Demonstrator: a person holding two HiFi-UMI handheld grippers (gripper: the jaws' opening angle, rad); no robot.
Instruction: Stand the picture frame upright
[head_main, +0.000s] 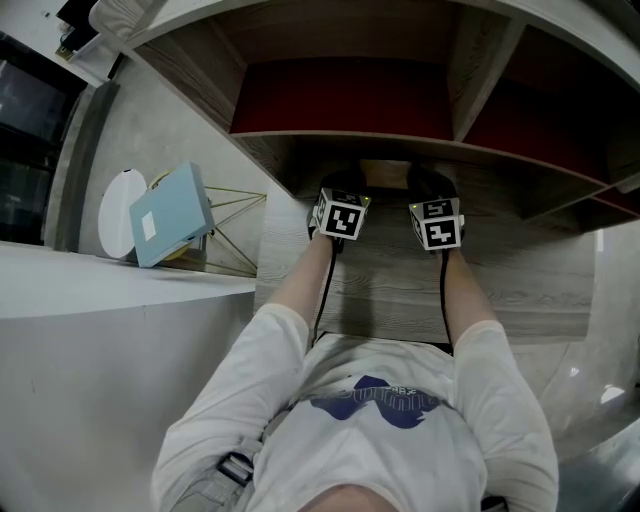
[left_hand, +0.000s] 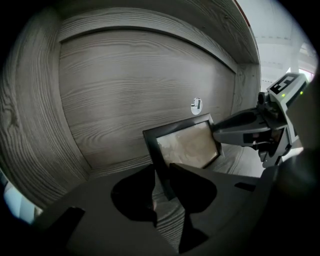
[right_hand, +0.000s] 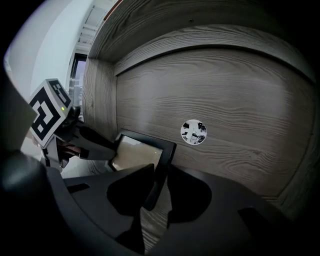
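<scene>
Left gripper (left_hand: 161, 174): jaws pinch the frame's (left_hand: 187, 145) left edge; the frame runs off toward 1 o'clock. Right gripper (right_hand: 159, 176): jaws pinch the opposite edge; the frame runs toward 11 o'clock. Frame: inside the cubby, face outward, tilted back, near the back panel (left_hand: 140, 85) at 12 o'clock. Progress: raising looks mostly done. Left to do, as judged: seat its base, check it stands, let go.

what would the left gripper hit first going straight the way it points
The left gripper clamps the picture frame; pushing on, it would probably meet the shelf's wooden back panel.
</scene>
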